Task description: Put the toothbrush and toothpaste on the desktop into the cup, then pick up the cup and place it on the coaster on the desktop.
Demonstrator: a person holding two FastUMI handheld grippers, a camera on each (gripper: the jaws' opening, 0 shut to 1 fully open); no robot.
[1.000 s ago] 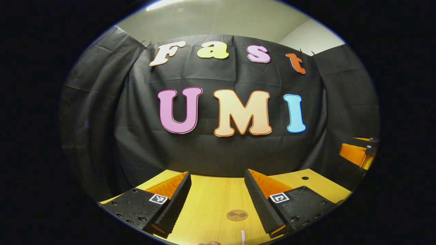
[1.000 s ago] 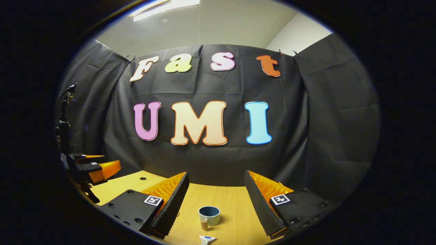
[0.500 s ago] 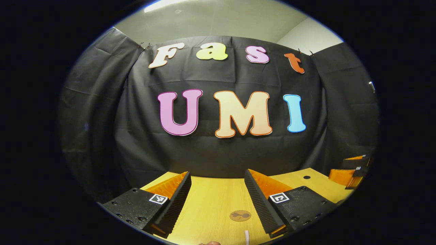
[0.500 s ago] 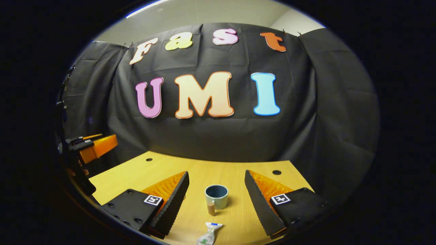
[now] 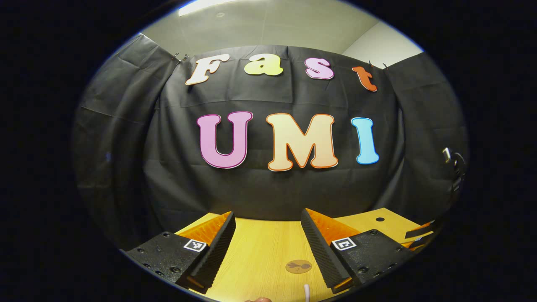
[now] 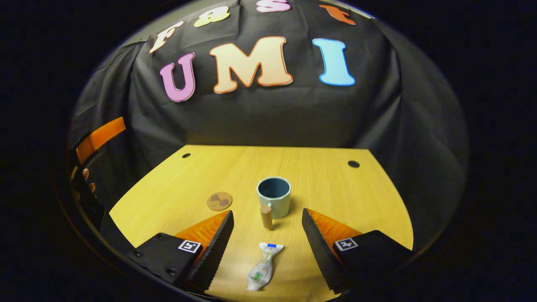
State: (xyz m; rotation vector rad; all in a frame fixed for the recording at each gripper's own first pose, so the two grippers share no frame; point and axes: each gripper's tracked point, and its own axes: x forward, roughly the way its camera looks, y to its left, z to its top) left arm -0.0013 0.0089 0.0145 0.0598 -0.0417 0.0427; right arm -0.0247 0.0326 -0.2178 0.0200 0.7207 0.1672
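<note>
Right now the right gripper (image 6: 267, 247), jaws wide, is hovering over the toothpaste (image 6: 263, 272), which is lying flat just before the cup (image 6: 274, 196); it should be closing across the tube's middle. Coaster (image 6: 219, 201) sits left of the cup. Left gripper (image 5: 268, 247) is waiting, wide open and empty.

Both views wallward, sharing coaster (image 5: 298, 266).

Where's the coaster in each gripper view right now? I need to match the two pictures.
Left gripper view: the coaster lies low in the picture on the desk, between this gripper's fingers, nearer the right one.
Right gripper view: the coaster lies left of the cup, above the left finger.
Shared landmark: the wooden desk.
</note>
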